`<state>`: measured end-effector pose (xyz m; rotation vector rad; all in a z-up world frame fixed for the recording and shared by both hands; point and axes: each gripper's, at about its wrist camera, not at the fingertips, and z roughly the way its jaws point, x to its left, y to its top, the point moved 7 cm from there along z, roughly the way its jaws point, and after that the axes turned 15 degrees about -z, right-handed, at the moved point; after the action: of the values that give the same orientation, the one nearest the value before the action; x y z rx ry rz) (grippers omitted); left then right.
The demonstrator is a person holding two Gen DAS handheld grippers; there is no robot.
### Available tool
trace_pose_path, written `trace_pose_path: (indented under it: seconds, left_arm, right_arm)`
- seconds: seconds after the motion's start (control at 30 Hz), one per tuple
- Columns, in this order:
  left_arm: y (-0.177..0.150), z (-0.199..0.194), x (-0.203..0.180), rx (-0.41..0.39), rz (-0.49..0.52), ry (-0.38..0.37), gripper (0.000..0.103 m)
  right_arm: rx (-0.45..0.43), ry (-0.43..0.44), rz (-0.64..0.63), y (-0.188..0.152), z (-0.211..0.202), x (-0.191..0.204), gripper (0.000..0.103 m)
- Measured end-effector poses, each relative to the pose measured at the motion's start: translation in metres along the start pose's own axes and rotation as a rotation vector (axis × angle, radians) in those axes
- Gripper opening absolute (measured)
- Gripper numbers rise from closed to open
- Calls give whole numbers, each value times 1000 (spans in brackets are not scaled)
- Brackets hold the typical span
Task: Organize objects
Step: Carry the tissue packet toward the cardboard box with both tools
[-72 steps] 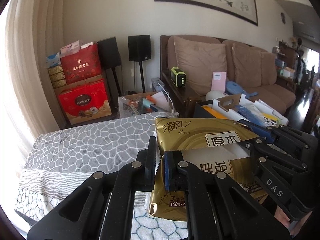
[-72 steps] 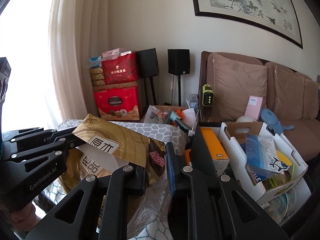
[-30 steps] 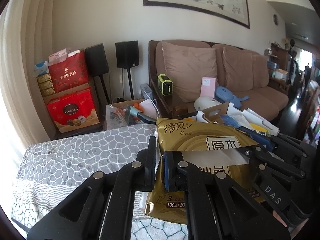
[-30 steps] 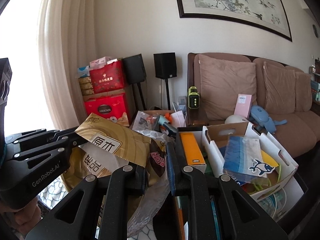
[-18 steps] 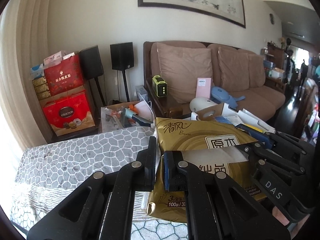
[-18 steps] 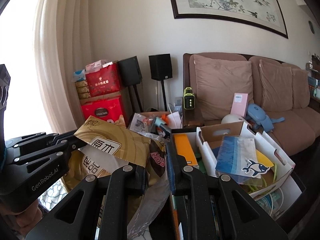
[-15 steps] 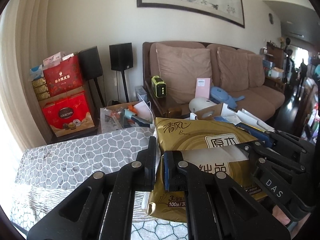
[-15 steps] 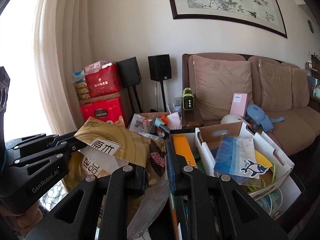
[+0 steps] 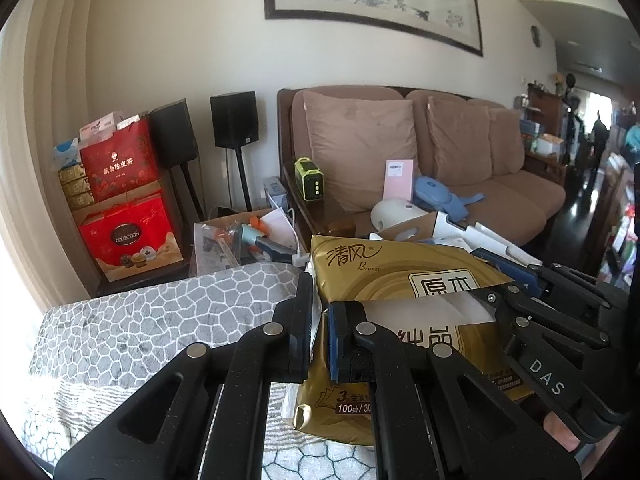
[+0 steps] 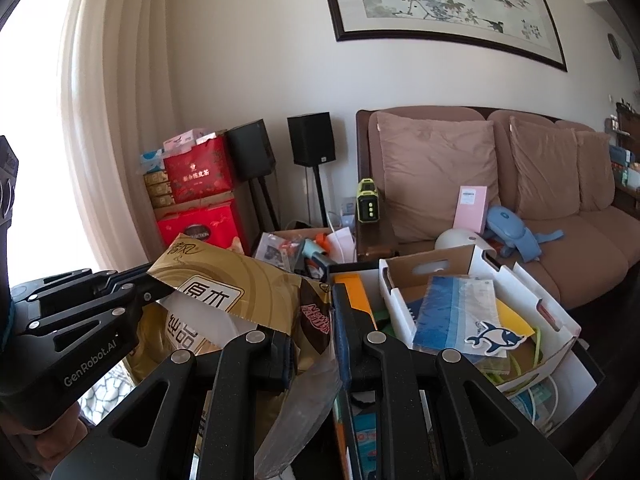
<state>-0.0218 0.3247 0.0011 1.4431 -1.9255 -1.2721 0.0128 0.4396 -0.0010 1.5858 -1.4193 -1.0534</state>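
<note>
Left gripper [image 9: 319,322]: jaws nearly closed, pinching the thin left edge of a gold tissue pack [image 9: 404,292]. Right gripper [image 10: 314,334]: jaws narrowly parted, clamped on the pack's crinkled clear plastic end flap at the opposite side. The pack hangs between the two grippers, held off the surface.

Tissue pack: soft rectangular block in glossy gold film printed with black Chinese characters; a pale window panel shows white tissue inside. Long axis runs roughly side to side between the grippers; printed face tilted up toward the cameras, top edge away from them. Film is wrinkled near the right gripper.

Below and left of the pack: bench [image 9: 132,320] covered with a grey cloth in a white cobble pattern.

To the right, just beside the pack: white cardboard box [image 10: 472,280] with cut-out handle slots, holding a blue-and-white booklet, a dolphin sticker card and yellow sheets. An orange flat item [image 10: 354,292] stands beside it.

Beyond: brown sofa [image 10: 520,184] with tan cushions, two black speakers on stands, stacked red gift boxes [image 9: 124,200], framed ink painting on the wall.
</note>
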Motion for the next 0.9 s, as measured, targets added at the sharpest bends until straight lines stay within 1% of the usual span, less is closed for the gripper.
trace_pose_path:
  seconds: [0.43, 0.9]
  left_arm:
    - [6, -1, -7, -5, 4, 0, 6]
    - [4, 8, -36, 6, 16, -44, 6]
  right_arm:
    - [5, -7, 21, 0, 0, -4, 16]
    - [6, -30, 60, -1, -9, -35, 16]
